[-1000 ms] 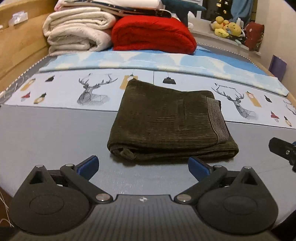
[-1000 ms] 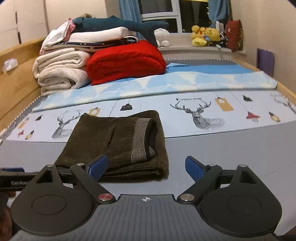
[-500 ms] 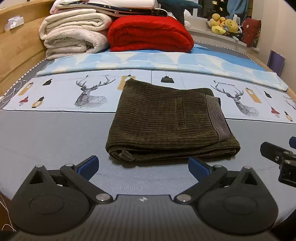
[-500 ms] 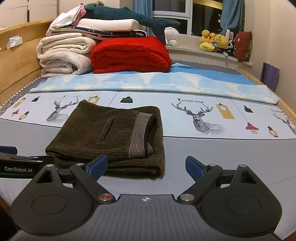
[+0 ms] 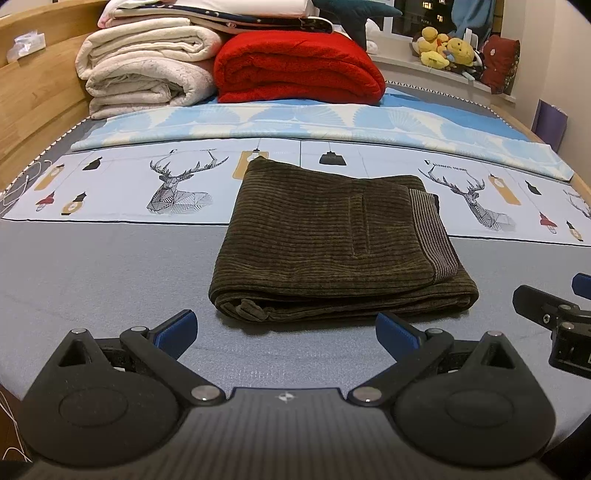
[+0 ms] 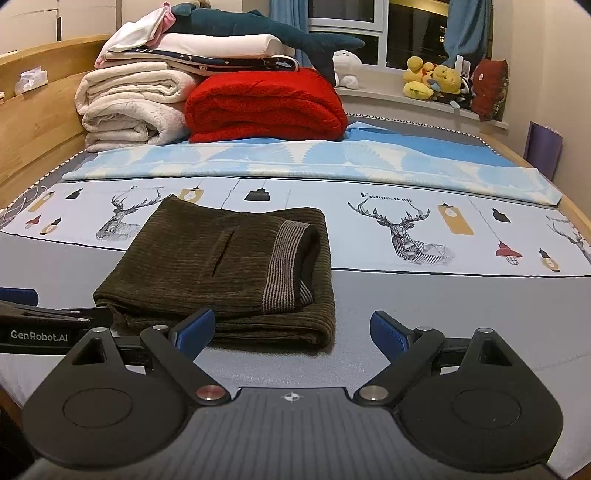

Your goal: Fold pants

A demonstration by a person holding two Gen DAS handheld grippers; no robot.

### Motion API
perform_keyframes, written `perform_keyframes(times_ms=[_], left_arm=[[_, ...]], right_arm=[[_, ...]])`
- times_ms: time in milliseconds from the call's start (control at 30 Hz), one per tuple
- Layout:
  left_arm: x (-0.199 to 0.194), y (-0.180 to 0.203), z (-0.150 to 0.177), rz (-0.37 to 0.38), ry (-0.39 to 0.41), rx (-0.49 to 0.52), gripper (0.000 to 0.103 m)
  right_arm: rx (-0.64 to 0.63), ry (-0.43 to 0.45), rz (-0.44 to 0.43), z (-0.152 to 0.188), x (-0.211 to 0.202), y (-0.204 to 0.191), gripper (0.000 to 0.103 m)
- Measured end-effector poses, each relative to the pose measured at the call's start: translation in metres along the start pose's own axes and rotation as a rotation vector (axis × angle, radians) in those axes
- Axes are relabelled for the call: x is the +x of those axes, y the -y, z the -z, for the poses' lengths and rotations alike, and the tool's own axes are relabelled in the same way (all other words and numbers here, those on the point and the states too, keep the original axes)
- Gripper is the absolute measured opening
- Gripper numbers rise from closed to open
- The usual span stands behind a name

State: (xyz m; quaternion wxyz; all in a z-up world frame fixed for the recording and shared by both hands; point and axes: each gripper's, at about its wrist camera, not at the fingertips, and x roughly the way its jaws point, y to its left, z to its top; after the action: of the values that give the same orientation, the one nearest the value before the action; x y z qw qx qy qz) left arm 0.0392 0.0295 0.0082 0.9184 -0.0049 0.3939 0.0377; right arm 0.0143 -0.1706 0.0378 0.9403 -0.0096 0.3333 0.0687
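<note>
Filling both views, the bed [image 5: 92,266] carries everything, its grey near strip left bare as working room; a deer-print sheet [image 5: 177,184] crosses the middle and a blue sheet [image 6: 332,155] lies behind it. Stacked at the far end against the headboard, cream blankets [image 5: 147,70] and a red blanket [image 5: 295,70] sit well apart from the work, most likely parked there to keep the fold area free; a plush shark [image 6: 266,29] rests on top of that pile, and small plush toys [image 6: 432,79] line the window sill.

Near the front edge lie the pants [image 5: 332,243], dark corduroy, folded into a compact rectangle of several layers, half on the grey strip and half on the deer print; the striped waistband [image 6: 284,266] is turned onto the top at the right end, and a pocket slit shows on the upper face. Judged from this, the folding looks finished.

Both tools sit low at the near edge, apart from the cloth; the left gripper [image 5: 286,330] has its jaws spread wide and holds nothing; the right gripper [image 6: 291,330] likewise has its jaws spread and empty, which fits a release.
</note>
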Motion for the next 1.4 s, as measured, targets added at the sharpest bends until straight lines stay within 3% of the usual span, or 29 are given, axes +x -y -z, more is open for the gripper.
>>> perform_keyframes(times_ms=[1400], left_arm=[[-0.0001, 0.0012, 0.0019, 0.011, 0.01, 0.015, 0.103]], right_arm=[[0.003, -0.001, -0.002, -0.0003, 0.0002, -0.0044, 0.092]])
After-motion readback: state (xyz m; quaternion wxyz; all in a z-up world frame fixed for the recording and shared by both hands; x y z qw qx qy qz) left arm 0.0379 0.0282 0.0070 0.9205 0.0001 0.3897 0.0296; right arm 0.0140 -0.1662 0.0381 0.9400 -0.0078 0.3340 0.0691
